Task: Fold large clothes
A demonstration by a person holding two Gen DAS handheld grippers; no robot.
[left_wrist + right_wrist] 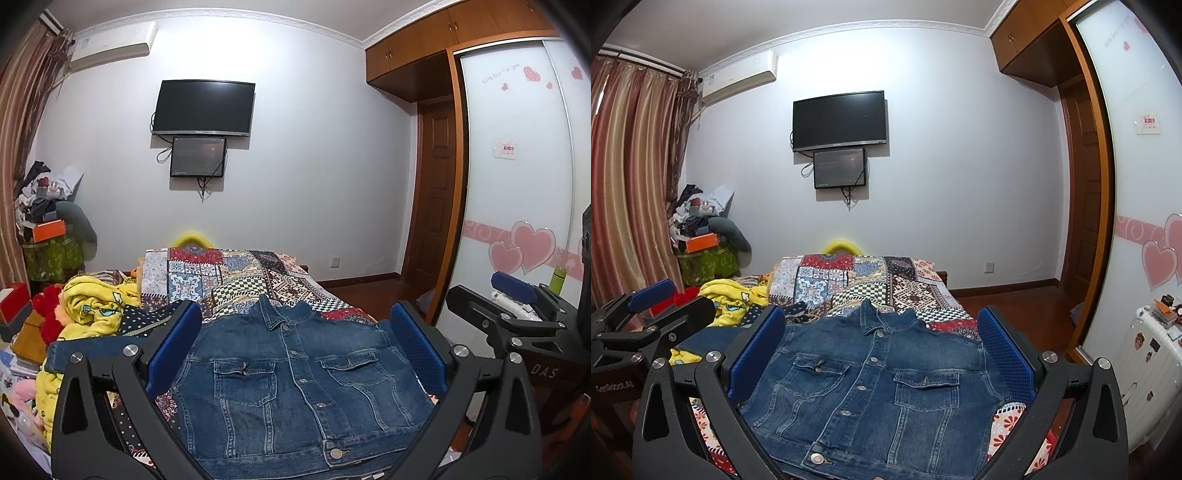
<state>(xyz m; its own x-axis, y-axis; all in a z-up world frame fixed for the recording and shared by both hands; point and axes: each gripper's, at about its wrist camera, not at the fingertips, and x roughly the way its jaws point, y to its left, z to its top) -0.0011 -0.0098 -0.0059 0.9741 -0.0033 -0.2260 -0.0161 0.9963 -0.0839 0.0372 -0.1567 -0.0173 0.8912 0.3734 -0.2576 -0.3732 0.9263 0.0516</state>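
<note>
Little here can be read. In your left wrist view, the letters "DAS" stand on the dark body of the right gripper [517, 291], low at the right edge. In your right wrist view, pale lettering that seems to read "GenRobot.AI" stands on the left gripper [672, 299] body at the near left. Cursive writing runs across the top of the wardrobe door [517, 147], and a small card [506, 149] on it bears red characters; both are too small to make out.
</note>
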